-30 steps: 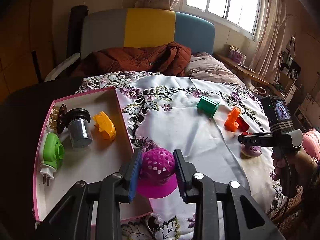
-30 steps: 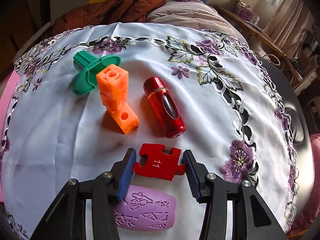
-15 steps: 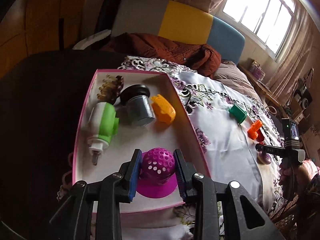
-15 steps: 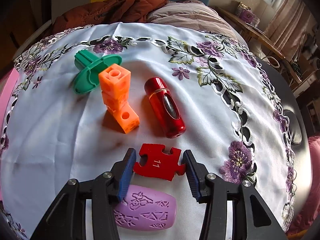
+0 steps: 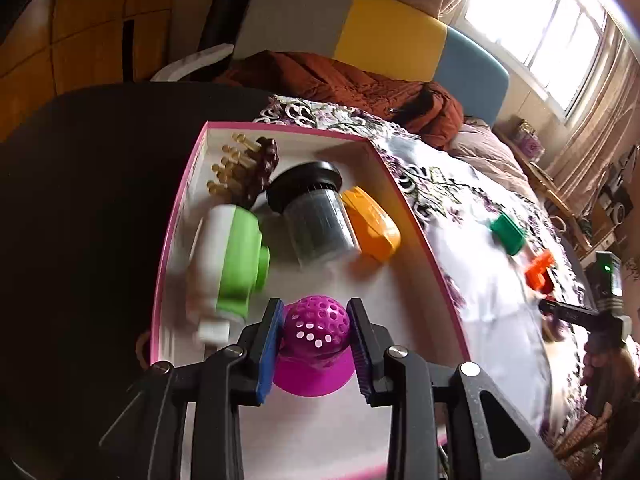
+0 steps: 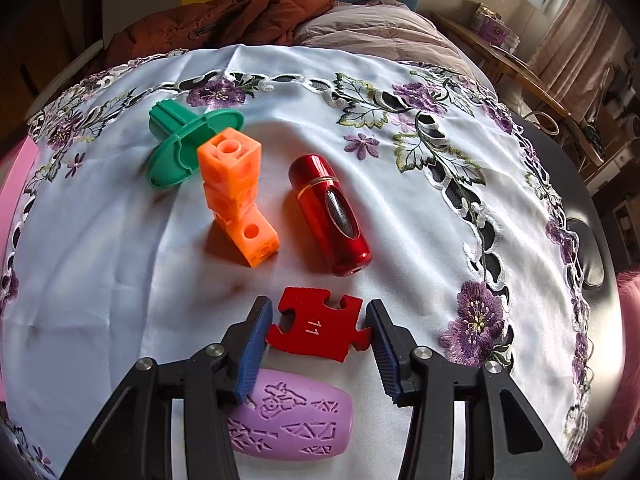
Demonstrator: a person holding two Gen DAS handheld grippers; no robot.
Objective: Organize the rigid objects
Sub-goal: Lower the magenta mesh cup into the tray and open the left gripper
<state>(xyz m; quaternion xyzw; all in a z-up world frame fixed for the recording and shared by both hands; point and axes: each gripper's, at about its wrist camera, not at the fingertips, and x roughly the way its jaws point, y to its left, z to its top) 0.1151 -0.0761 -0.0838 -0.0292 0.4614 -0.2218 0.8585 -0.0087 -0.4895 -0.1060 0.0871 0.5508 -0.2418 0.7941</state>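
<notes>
Now left gripper [image 5: 316, 344] clamped on magenta perforated ball [image 5: 316, 330]: light, stiff plastic, grip dome sides; right gripper [image 6: 319, 334] apart, straddling red puzzle piece [image 6: 318, 328].

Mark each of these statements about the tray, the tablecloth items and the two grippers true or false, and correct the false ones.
1. The left gripper is shut on the magenta perforated ball. True.
2. The pink-rimmed tray holds nothing yet. False: a green and white plug-in device, a black-capped jar, an orange piece and a brown comb-like clip lie in it.
3. The red puzzle piece sits between the fingers of the right gripper. True.
4. The red cylinder stands upright on the tablecloth. False: it lies on its side.
5. The orange block piece is in front of the green flanged part, overlapping it. True.
</notes>
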